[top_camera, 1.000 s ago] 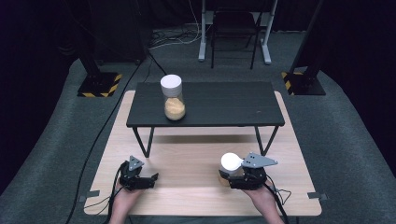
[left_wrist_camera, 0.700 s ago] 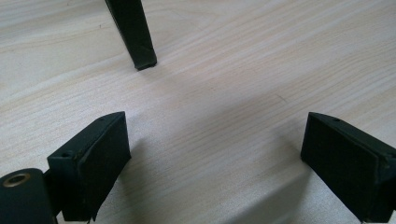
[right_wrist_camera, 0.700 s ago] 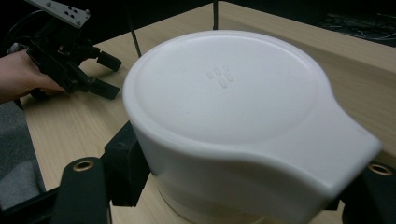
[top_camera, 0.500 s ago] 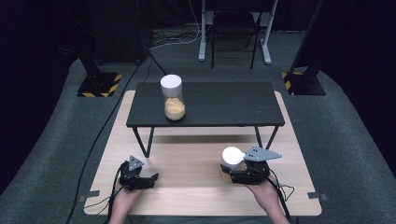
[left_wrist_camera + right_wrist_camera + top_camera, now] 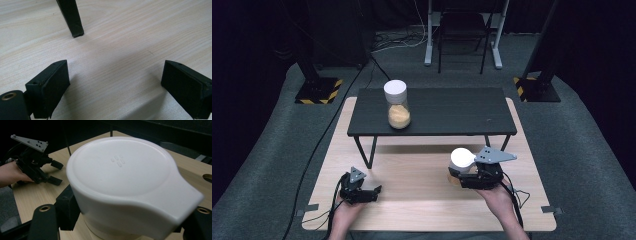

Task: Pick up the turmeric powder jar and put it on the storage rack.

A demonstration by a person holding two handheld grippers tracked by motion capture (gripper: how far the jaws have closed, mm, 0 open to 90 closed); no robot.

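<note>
Dark curtains and grey carpet sit all around a pale wooden board (image 5: 422,200) on the floor. On the board stands a low black table (image 5: 447,112). One jar (image 5: 397,104) with a white lid and orange stuff inside stands on the left part of the table.

My right claw (image 5: 460,176) is low over the board, in front of the table. Its jaws are closed on a second jar (image 5: 125,187), under its white lid. I see the black pads pressed on both sides of it. My left claw (image 5: 371,192) rests on the board, well apart from the jars. Its jaws are wide open and hold nothing.

I think the jar could slip, because the jaws grip just under the lid, and the smooth side gives them little to hold. If I tilt it, it might drop and spill. It could also bump the table edge on the way up.

I can read no words. The lid has only four small raised bumps (image 5: 117,160).
</note>
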